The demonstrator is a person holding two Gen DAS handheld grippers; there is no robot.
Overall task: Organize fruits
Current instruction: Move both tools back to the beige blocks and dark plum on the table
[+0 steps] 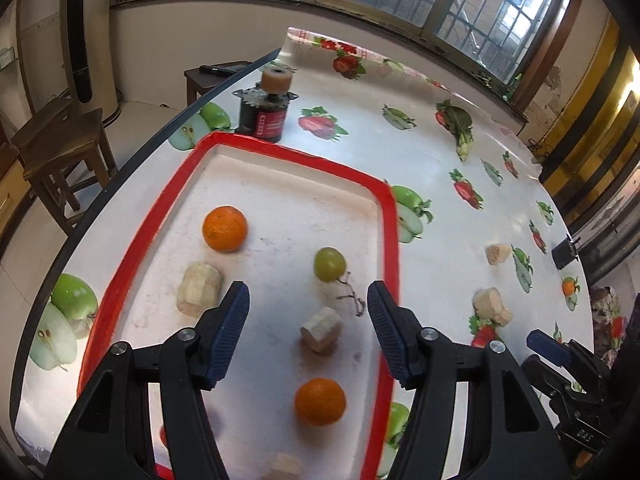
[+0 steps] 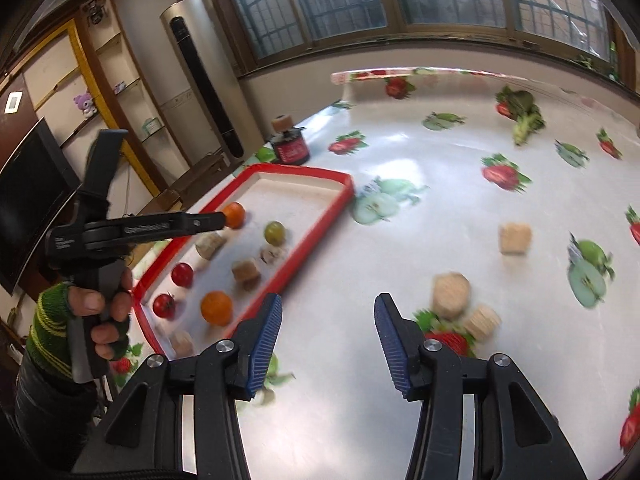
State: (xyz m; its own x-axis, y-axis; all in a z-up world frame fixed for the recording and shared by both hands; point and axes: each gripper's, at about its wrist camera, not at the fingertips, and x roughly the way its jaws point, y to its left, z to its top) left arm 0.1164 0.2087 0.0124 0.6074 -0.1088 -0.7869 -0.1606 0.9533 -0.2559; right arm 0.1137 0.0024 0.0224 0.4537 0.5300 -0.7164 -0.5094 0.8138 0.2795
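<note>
Our left claw (image 1: 308, 300) hangs spread and empty over the red-rimmed tray (image 1: 394, 216), pale fruit chunk (image 1: 322, 330) just below, green grape (image 1: 329, 264) at twelve o'clock. We judge it light, soft, slippery; pinch its middle gently. Right claw (image 2: 328, 316), likewise spread, overlooks the glossy desk (image 2: 420, 216); barred windows beyond.

Window daylight glares off the tablecloth (image 2: 420, 184); fisheye edges blur.
</note>
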